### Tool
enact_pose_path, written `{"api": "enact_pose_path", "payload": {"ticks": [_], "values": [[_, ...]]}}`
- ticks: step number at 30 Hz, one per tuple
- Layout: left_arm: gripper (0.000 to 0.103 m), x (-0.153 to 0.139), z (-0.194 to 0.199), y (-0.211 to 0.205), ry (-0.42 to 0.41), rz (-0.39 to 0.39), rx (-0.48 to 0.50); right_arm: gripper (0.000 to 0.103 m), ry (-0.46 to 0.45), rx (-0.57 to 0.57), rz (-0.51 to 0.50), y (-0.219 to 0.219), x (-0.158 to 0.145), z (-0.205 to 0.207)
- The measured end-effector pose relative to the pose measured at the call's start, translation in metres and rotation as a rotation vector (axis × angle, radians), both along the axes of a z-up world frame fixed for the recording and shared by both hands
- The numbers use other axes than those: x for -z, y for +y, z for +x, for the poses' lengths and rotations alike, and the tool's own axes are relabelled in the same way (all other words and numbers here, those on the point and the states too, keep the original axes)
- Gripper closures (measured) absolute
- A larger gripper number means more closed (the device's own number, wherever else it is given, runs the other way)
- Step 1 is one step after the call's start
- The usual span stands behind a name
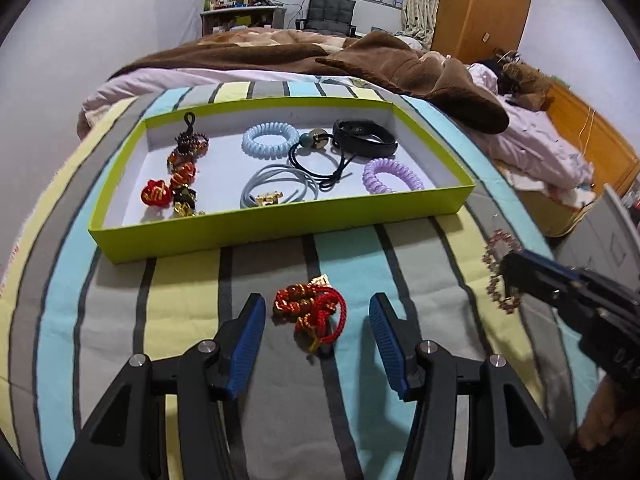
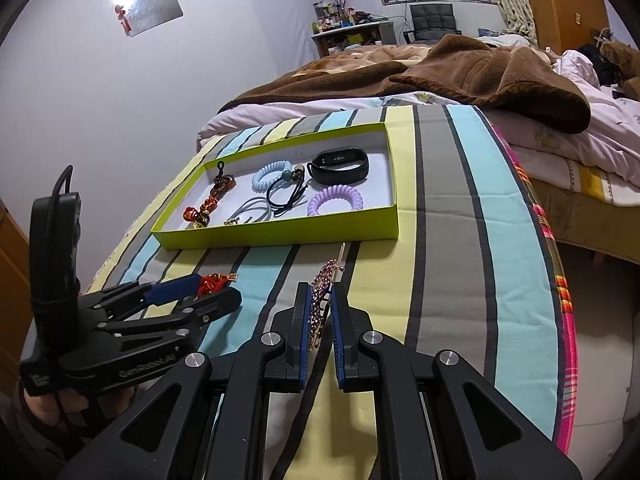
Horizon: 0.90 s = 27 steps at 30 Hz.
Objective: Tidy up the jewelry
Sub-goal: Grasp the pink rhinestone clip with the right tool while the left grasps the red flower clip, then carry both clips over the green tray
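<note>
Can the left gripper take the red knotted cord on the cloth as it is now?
Probably yes. The left gripper is open, and the red knotted cord lies between its fingers with nothing on top or in front.

Left gripper (image 1: 317,312) spread wide around a red braided cord charm (image 1: 310,312) on striped bedding (image 1: 192,304), before a green tray (image 1: 240,232).

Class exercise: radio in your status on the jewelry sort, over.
Left gripper open, straddling red knotted cord. Right gripper shut on pink beaded bracelet. Green tray ahead, path unobstructed.
</note>
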<state>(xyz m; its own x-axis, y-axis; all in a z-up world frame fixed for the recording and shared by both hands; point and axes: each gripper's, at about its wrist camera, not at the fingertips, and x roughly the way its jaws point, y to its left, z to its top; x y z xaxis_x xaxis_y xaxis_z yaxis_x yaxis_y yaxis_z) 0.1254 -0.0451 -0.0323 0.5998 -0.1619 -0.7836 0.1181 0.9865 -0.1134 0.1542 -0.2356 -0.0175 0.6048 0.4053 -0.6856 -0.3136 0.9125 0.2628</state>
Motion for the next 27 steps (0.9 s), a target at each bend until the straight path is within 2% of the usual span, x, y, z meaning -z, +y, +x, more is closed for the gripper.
{"api": "enact_pose_path", "payload": {"ticks": [5, 8, 15, 27], "values": [[0.054, 0.001, 0.002, -0.002, -0.009, 0.043, -0.010, 0.093, -0.006, -0.002, 0.007, -0.001, -0.001, -0.001], [0.065, 0.002, 0.004, -0.002, -0.016, 0.071, -0.016, 0.093, -0.006, -0.005, 0.010, -0.001, -0.001, -0.001], [0.077, 0.000, 0.002, 0.000, -0.021, 0.077, -0.015, 0.093, -0.007, -0.002, 0.007, 0.000, -0.001, -0.001], [0.080, -0.012, -0.008, 0.008, -0.064, 0.060, -0.026, 0.093, -0.021, 0.002, 0.003, 0.004, -0.008, -0.007]]}}
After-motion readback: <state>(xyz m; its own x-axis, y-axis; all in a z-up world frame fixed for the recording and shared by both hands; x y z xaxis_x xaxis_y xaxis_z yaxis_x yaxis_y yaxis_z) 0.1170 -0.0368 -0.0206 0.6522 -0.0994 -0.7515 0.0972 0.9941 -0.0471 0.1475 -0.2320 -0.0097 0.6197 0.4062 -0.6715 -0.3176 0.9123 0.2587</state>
